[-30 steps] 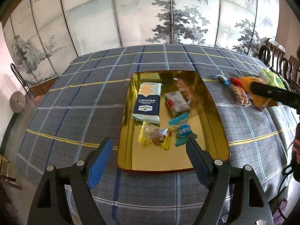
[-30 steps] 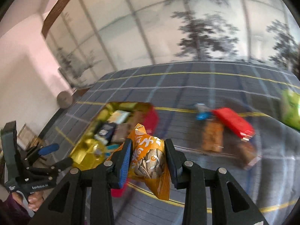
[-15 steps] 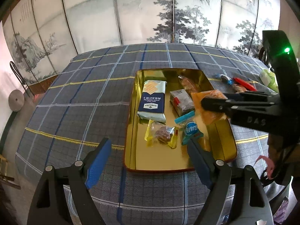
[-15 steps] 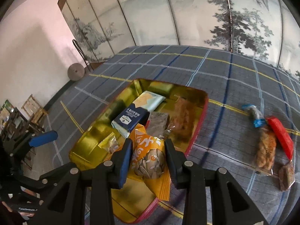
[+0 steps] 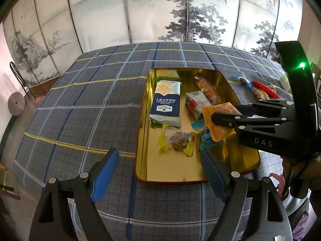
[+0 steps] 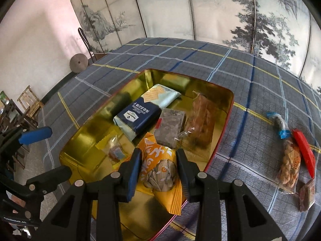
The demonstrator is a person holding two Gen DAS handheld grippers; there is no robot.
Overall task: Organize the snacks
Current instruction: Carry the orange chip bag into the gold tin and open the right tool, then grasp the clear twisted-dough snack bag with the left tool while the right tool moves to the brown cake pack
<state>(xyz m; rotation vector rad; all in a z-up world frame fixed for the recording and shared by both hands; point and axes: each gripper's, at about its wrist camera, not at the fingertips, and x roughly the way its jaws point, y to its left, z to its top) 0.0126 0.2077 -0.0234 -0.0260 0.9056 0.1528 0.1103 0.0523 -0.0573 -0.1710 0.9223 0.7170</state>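
Right wrist view: my right claw [image 6: 157, 168] clamped on orange packet [image 6: 160, 170]; I'd lower into gold tin [image 6: 84, 140] below, then release; left claw [image 5: 158, 172] apart.

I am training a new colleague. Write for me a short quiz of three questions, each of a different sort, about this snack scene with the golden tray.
1. True or false: the right gripper is shut on the orange snack packet.
2. Multiple choice: where does the red packet lie?
A. inside the golden tray
B. on the checked tablecloth, outside the tray
C. between the fingers of the left gripper
3. Fill the gap: the blue cracker pack lies ____ the tray.

Key:
1. True; the packet hangs above the tray.
2. B.
3. Inside.
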